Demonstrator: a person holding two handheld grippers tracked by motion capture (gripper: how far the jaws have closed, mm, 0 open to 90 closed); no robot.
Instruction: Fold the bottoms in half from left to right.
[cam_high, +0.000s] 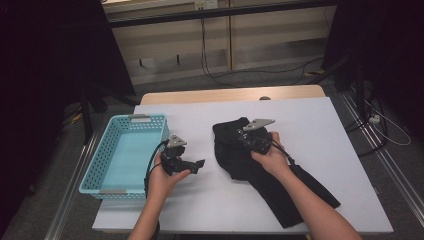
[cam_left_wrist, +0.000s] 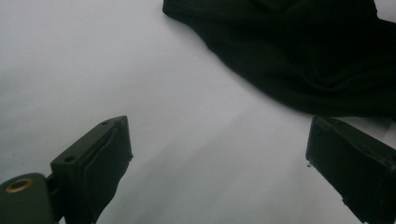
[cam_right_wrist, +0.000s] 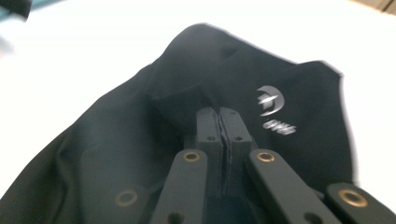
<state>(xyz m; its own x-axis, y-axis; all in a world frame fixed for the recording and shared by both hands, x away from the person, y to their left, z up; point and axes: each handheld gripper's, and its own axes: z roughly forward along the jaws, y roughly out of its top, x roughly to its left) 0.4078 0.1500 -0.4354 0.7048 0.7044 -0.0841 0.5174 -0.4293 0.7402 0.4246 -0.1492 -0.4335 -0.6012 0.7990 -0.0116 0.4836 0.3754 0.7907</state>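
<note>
While the right gripper (cam_right_wrist: 219, 116) pinches soft black cloth (cam_high: 235, 150), the left gripper (cam_high: 200, 164) gapes wide — perforated teal basket (cam_high: 150, 121) at nine o'clock.

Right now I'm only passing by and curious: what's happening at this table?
A person is handling a black garment on a white table with two hand-held grippers. The right gripper has its jaws shut on a fold of the fabric, near a small white logo. The left gripper is open and holds nothing, beside the garment. A light blue basket sits at the table's left edge.
</note>
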